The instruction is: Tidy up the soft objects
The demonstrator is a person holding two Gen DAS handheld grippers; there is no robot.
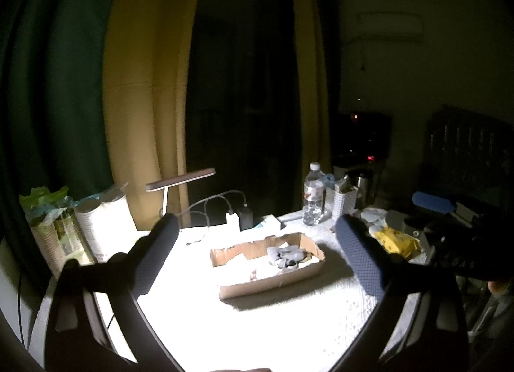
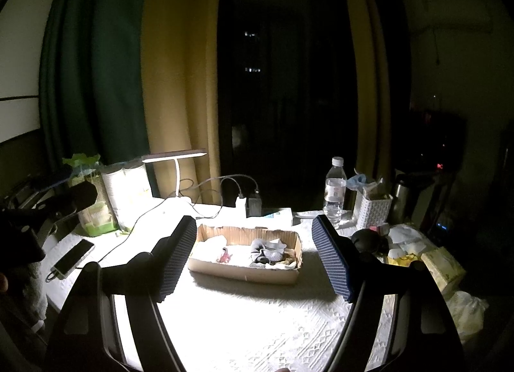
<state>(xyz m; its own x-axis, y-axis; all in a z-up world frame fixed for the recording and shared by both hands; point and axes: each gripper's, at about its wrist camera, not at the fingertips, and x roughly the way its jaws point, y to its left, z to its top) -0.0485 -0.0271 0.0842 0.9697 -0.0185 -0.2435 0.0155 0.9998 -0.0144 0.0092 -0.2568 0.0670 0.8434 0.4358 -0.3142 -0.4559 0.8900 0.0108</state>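
Observation:
A shallow cardboard box (image 1: pixel 273 285) (image 2: pixel 244 274) sits in the middle of the brightly lit white tablecloth. Inside it lie grey soft items (image 1: pixel 286 254) (image 2: pixel 268 251), a white cloth (image 2: pixel 212 243) at its left end and a small red piece (image 2: pixel 225 255). My left gripper (image 1: pixel 257 243) hangs open above the table, short of the box, nothing between its fingers. My right gripper (image 2: pixel 253 243) is open too, with the box framed between its blue ribbed pads (image 2: pixel 331 259). The right gripper's body shows at the right edge of the left wrist view.
A desk lamp (image 2: pixel 175 155), chargers with cables (image 2: pixel 247 204), a water bottle (image 2: pixel 334 188), a white woven basket (image 2: pixel 372 211) and paper rolls (image 2: pixel 128 192) line the far edge. A phone (image 2: pixel 72 258) lies at left. Yellow packets and tissues (image 2: pixel 440 262) crowd the right side.

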